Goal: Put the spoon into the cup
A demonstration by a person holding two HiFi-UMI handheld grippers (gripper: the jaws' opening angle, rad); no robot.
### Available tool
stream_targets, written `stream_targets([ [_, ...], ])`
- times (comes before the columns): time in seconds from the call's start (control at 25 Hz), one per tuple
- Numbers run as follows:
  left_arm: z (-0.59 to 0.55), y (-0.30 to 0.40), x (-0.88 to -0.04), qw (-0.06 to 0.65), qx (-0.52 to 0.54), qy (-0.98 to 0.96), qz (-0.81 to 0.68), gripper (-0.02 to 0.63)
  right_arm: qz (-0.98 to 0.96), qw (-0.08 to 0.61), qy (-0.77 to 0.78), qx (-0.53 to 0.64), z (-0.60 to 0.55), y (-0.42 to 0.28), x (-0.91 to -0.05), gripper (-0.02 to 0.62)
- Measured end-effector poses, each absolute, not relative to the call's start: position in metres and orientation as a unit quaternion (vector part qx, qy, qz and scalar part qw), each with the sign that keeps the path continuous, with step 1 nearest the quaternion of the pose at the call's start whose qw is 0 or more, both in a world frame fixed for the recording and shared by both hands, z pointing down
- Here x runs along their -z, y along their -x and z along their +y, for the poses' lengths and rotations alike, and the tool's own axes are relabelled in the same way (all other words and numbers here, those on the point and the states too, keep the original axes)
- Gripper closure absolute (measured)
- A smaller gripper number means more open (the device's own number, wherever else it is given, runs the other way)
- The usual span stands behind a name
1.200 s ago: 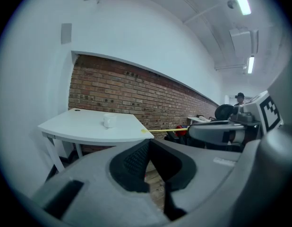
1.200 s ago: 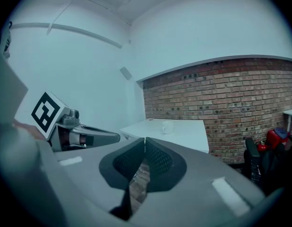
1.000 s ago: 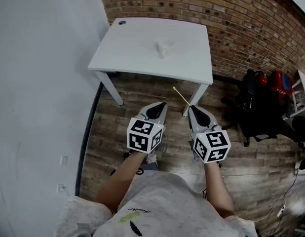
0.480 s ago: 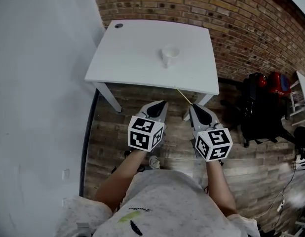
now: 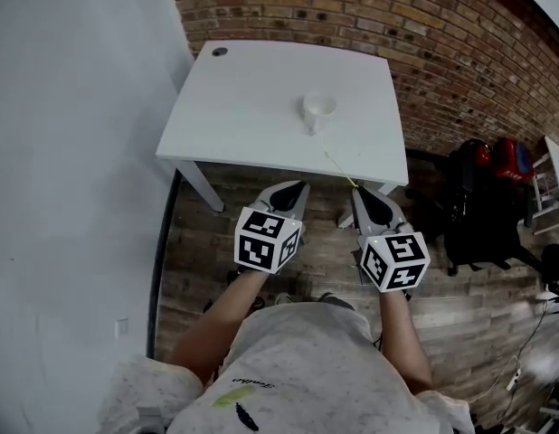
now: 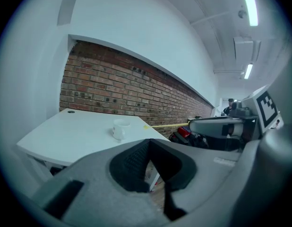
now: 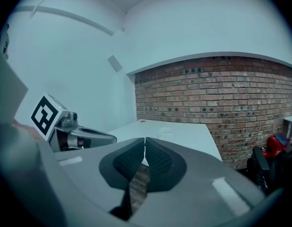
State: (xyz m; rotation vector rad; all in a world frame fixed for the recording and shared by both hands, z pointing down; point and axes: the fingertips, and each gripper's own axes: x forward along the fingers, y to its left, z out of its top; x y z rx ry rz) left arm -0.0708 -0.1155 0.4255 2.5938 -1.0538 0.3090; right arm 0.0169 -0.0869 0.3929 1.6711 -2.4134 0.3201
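A white cup (image 5: pixel 318 108) stands on the white table (image 5: pixel 243 116), right of its middle. My right gripper (image 5: pixel 359 193) is shut on a thin pale-yellow spoon (image 5: pixel 341 168), which points up and left, its tip over the table's front edge, short of the cup. In the left gripper view the spoon (image 6: pixel 165 125) sticks out sideways towards the cup (image 6: pixel 120 128). My left gripper (image 5: pixel 291 188) hangs beside the right one, in front of the table, shut with nothing in it. The right gripper view shows its shut jaws (image 7: pixel 145 140) and the cup (image 7: pixel 166 131) far beyond; the spoon is not visible there.
A brick wall (image 5: pixel 424 34) runs behind the table and a white wall (image 5: pixel 71 152) stands at the left. Black and red bags (image 5: pixel 483 183) sit on the wooden floor (image 5: pixel 478 306) at the right. A small dark hole (image 5: pixel 220 51) marks the table's far left corner.
The table and cup have drawn nearer in the head view. Both grippers keep their pose, and the spoon's tip now reaches over the table's front edge.
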Motion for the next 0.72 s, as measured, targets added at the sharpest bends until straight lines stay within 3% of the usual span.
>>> stream_targets([
  [0.72, -0.232, 0.048, -0.443, 0.163, -0.121, -0.890, -0.408, 0.614, -0.832, 0.095, -0.536, -0.106, -0.219, -0.050, -0.408, 0.580],
])
